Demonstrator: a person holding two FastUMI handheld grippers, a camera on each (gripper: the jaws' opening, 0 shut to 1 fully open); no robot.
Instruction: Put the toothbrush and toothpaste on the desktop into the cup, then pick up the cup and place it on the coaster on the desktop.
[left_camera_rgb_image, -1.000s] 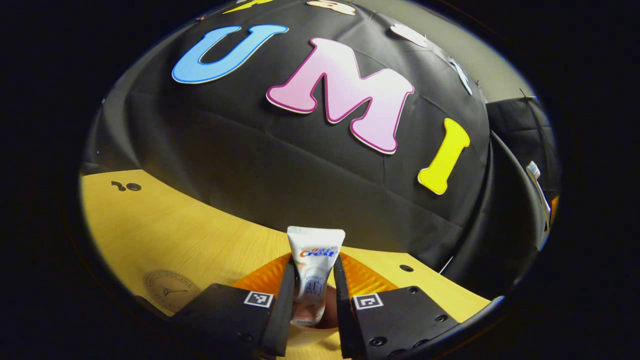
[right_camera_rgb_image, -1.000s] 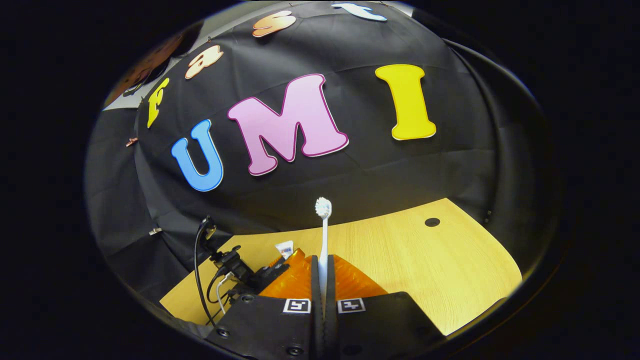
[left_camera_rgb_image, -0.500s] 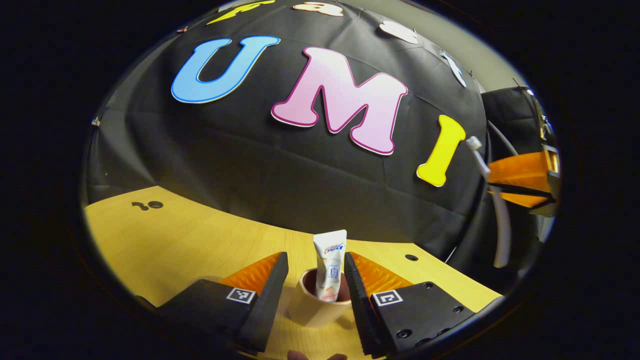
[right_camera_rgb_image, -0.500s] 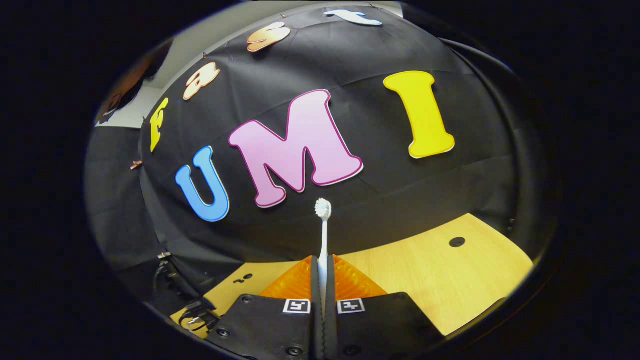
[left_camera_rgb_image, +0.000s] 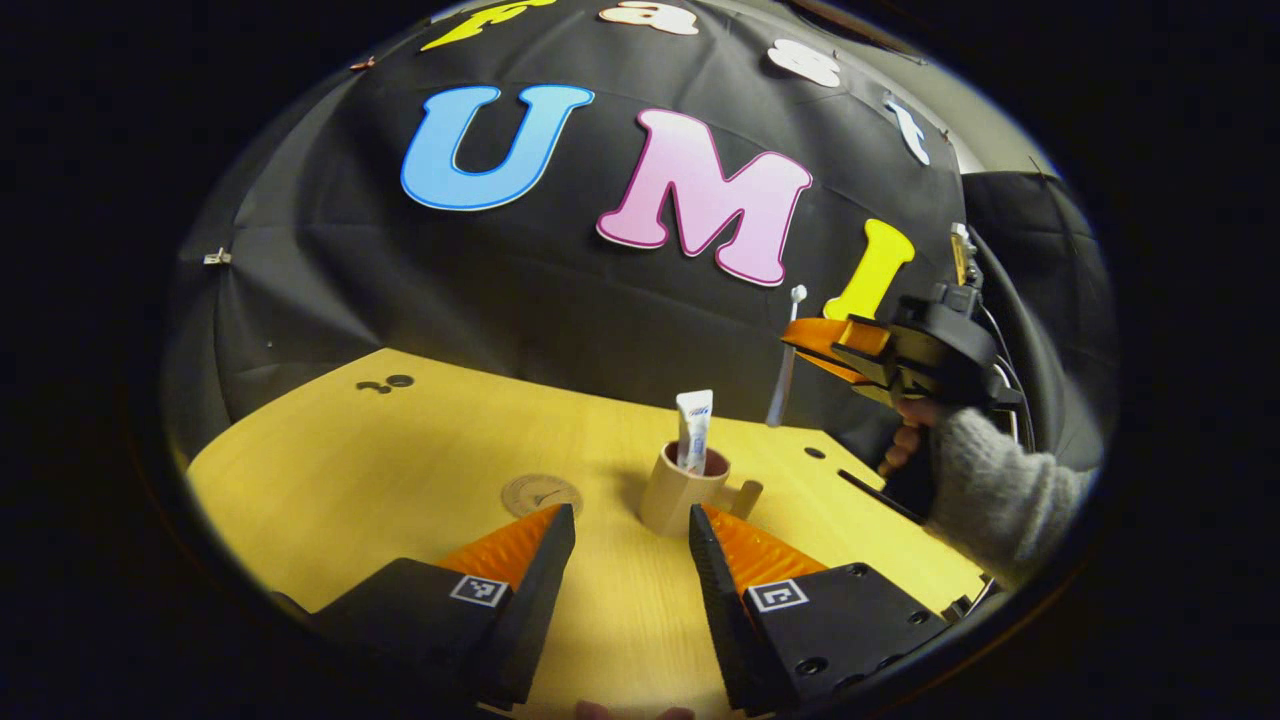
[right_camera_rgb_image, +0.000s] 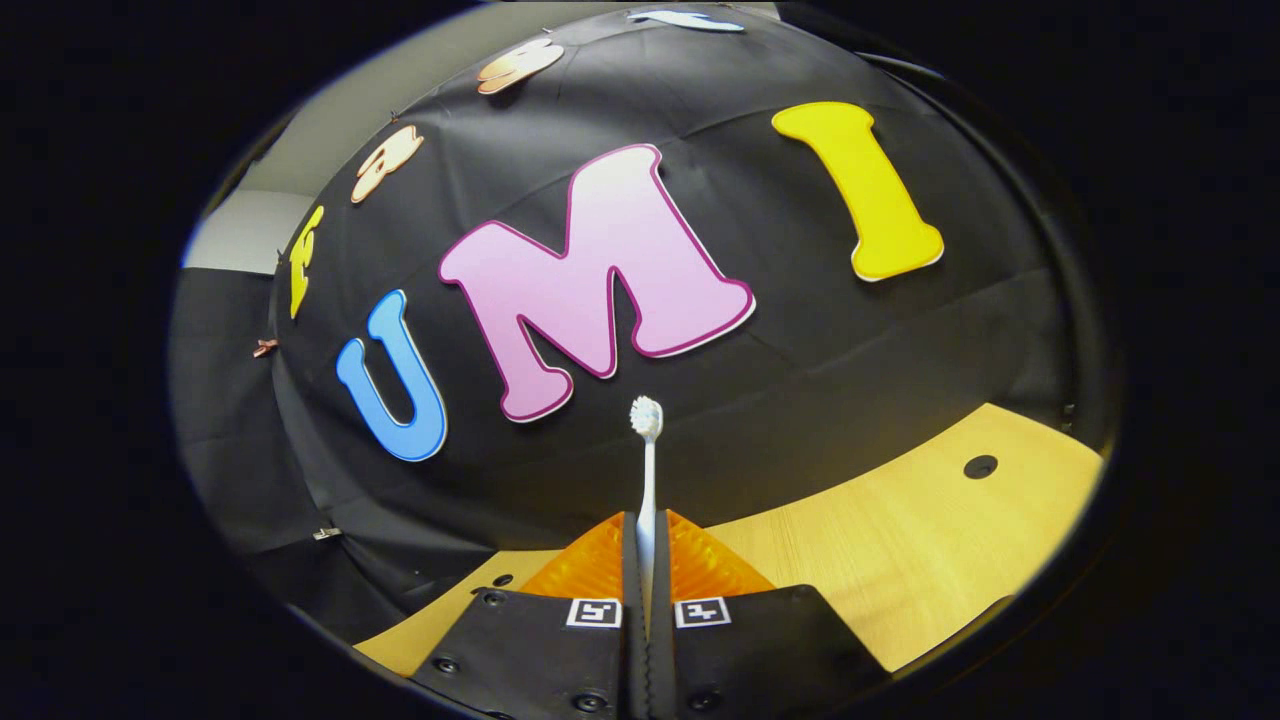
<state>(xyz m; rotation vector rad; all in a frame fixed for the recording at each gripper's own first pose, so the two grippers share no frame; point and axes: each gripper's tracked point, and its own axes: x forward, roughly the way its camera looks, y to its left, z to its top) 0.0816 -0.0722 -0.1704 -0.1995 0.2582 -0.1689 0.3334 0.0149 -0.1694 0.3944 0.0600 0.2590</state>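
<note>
Toothpaste (left_camera_rgb_image: 694, 430) now stands upright in the cup (left_camera_rgb_image: 684, 491), released: a second ago the left hand-held gripper (left_camera_rgb_image: 628, 560) was clamped on the tube over the cup, and it has since spread wide and backed off, fingers empty and short of the cup on the bench (left_camera_rgb_image: 330, 470). First item done. Right hand-held gripper (right_camera_rgb_image: 647, 600) has stayed pinched tight on the toothbrush (right_camera_rgb_image: 647, 470), bristles up; in the left gripper view it has swung in from the right edge and hangs above and right of the cup, held by a grey-sleeved hand (left_camera_rgb_image: 905, 435). Likely next: lower the brush into the cup beside the tube. Coaster (left_camera_rgb_image: 541, 494) lies just left of the cup, unused.
</note>
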